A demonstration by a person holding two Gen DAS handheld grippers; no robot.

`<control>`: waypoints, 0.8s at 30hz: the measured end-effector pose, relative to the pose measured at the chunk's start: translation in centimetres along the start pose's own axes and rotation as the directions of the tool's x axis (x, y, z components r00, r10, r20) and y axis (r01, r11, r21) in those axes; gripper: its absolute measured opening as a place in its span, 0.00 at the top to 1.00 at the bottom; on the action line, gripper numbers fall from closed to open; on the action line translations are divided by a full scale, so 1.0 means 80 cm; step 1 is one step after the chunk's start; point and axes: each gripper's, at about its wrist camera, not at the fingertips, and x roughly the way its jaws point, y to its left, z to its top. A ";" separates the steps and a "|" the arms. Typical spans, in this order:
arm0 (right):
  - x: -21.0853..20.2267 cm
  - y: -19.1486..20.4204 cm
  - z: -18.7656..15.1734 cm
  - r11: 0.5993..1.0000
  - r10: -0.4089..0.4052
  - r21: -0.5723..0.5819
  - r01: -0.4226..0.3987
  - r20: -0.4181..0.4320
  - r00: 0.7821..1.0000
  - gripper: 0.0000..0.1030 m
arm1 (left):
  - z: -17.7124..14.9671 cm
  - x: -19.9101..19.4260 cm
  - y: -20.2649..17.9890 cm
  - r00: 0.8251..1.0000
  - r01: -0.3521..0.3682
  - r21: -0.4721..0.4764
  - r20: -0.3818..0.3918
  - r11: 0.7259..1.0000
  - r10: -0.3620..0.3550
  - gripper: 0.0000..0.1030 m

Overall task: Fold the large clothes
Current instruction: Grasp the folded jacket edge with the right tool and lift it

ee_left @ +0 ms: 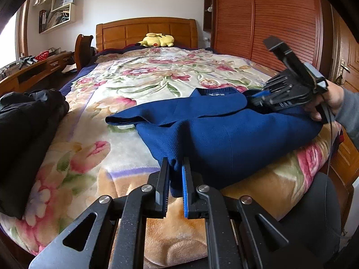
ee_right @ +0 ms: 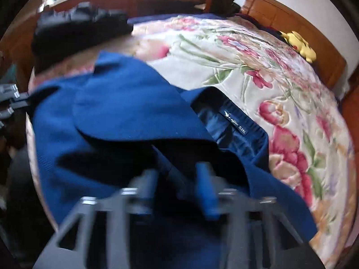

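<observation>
We are part way through folding the blue sweater (ee_left: 224,130), which lies on the near right of the flowery blanket (ee_left: 139,83). Our left gripper (ee_left: 176,179) pinches its near edge. Our right gripper (ee_right: 179,192) looks pinched shut on cloth by the collar (ee_right: 237,125), though the picture is blurry. Next we likely lift both edges and lay them flat together.

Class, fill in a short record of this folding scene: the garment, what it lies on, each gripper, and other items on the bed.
garment: blue sweater, partly folded, collar label showing
surface: floral blanket on a bed
left gripper: fingers closed on a near edge of the sweater
right gripper: at the sweater's far side by the collar, blurred; fingers read as shut, fabric between them
other items: black garment beside the sweater; yellow plush toy by the headboard
</observation>
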 end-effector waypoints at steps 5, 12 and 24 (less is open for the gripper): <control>0.000 -0.032 0.049 0.995 -0.099 0.030 0.097 0.073 0.992 0.97 | 0.002 0.001 0.001 1.000 0.009 0.005 -0.007 1.000 -0.009 0.90; 0.044 -0.086 0.107 0.960 -0.235 0.179 0.215 0.096 0.967 0.97 | 0.000 0.003 0.004 1.000 0.019 0.001 -0.015 1.000 -0.019 0.90; 0.019 -0.151 0.086 0.909 -0.259 0.374 0.185 0.158 0.953 0.34 | -0.004 0.001 0.001 1.000 0.015 0.009 -0.009 1.000 -0.015 0.90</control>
